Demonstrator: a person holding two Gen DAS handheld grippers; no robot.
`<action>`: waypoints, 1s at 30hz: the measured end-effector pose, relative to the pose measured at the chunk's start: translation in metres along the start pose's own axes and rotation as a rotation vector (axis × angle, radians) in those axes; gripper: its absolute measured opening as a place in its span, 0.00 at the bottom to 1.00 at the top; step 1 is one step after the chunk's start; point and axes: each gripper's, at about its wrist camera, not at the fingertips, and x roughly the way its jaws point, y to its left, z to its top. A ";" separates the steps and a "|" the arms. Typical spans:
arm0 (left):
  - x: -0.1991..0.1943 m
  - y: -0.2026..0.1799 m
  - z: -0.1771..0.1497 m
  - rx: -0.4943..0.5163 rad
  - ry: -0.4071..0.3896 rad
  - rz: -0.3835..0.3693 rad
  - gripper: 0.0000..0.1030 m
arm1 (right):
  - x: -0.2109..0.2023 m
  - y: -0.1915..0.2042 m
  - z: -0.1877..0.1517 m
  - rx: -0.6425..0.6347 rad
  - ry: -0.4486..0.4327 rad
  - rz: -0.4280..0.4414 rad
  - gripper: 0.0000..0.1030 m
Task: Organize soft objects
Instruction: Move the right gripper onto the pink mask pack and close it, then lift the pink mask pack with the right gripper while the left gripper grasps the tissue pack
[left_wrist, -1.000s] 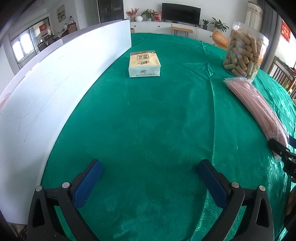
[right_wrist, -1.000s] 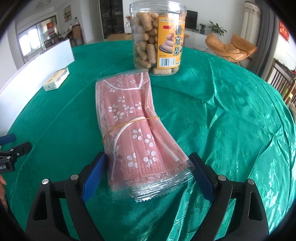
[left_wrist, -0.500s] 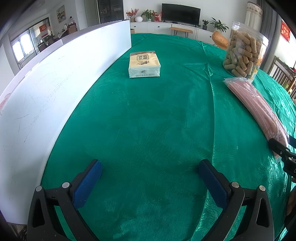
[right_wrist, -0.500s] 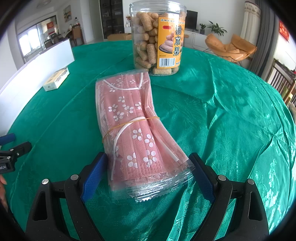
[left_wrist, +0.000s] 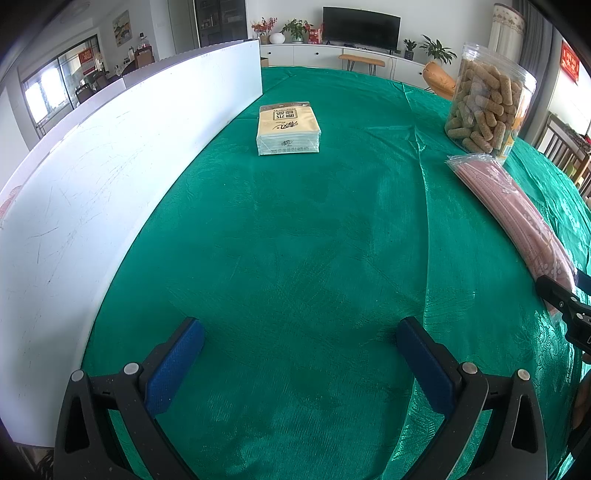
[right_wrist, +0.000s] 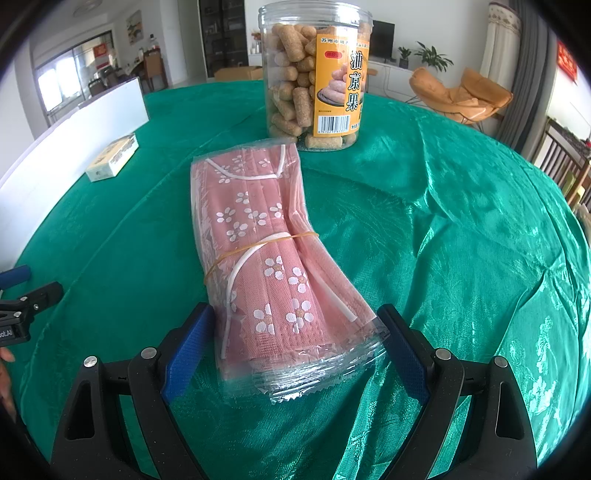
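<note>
Between the wide-spread fingers of the right claw (right_wrist: 295, 343) lies the near end of the clear-wrapped pink floral mask pack (right_wrist: 266, 258), its long axis running straight ahead, untouched.

A round table covered by a shiny green cloth (left_wrist: 314, 240), creased at right. Directly on it: a yellow tissue pack (left_wrist: 288, 129) at far left beside an upright white board (left_wrist: 110, 177); a clear snack jar (right_wrist: 314, 74) at far right; a bagged stack of pink floral masks (right_wrist: 269, 266) just near of the jar.
</note>
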 end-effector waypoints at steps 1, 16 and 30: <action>0.000 0.000 0.000 0.000 0.001 -0.001 1.00 | 0.000 0.000 0.000 0.000 0.000 0.000 0.88; 0.030 0.012 0.091 -0.025 0.020 -0.107 1.00 | 0.000 0.000 0.000 0.000 -0.001 0.000 0.88; 0.055 0.010 0.117 0.077 0.067 -0.088 0.51 | -0.002 -0.004 0.001 0.003 0.003 0.019 0.88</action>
